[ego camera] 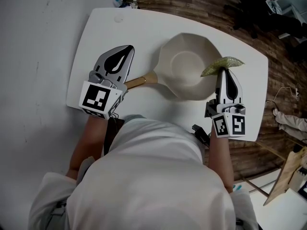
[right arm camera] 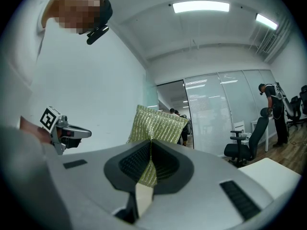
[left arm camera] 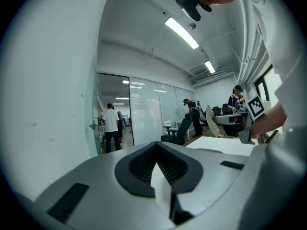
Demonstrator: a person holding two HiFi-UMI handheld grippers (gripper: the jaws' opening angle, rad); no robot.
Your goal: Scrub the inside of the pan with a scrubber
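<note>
One white table (ego camera: 120,32) carries everything, and the cream pan (ego camera: 184,63) sits about in its middle, right way up, its inside bare and pale, with nothing in it that I can see. Its brown handle (ego camera: 139,81) sticks out from the pan's left side toward the person.

At that handle's outer end is the left gripper (ego camera: 129,48). Its jaws are pressed fully together with nothing between them, so the handle is not gripped; whether the gripper's body rests on it I cannot tell.

On the pan's opposite side, at the right rim, the right gripper (ego camera: 223,72) has its jaws clamped on the green scrubber (ego camera: 222,63). It pinches one edge only, and most of the pad stands free beyond the tips. The pad lies over the rim rather than down in the bowl; whether it touches I cannot tell.

The scrubbing looks not yet begun, and two risks stand out. With nothing steadying the handle, a firm stroke could push the pan sliding or spinning on the smooth table. Being held by such a narrow strip, the soft pad could also fold back or slip from the jaws under pressure, leaving the hard tips scraping the pan's coating.
</note>
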